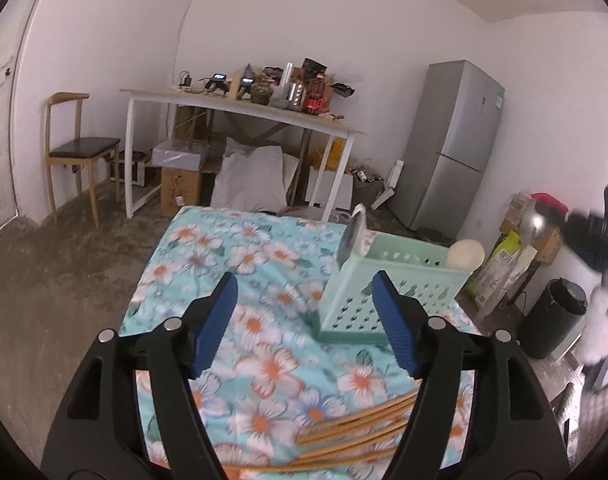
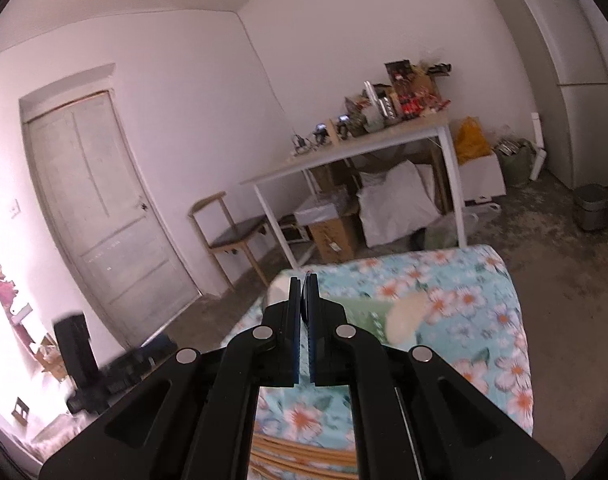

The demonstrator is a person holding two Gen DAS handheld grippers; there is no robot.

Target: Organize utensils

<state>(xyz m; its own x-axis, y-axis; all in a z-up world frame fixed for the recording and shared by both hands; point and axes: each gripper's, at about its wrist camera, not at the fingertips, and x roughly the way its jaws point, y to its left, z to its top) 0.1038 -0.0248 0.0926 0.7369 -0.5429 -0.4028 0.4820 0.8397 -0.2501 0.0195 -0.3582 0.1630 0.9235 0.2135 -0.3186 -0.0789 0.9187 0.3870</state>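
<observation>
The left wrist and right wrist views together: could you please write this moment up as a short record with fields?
surface: table under a floral tablecloth
organizer: green perforated basket, upright on the cloth
in basket: metal spoon at its left corner, pale round-headed utensil at its right
loose: wooden chopsticks lying on the cloth, near edge
left gripper: fingers wide apart, empty, above the cloth
right gripper: fingers closed on a metal spoon, raised to the right of the basket
</observation>
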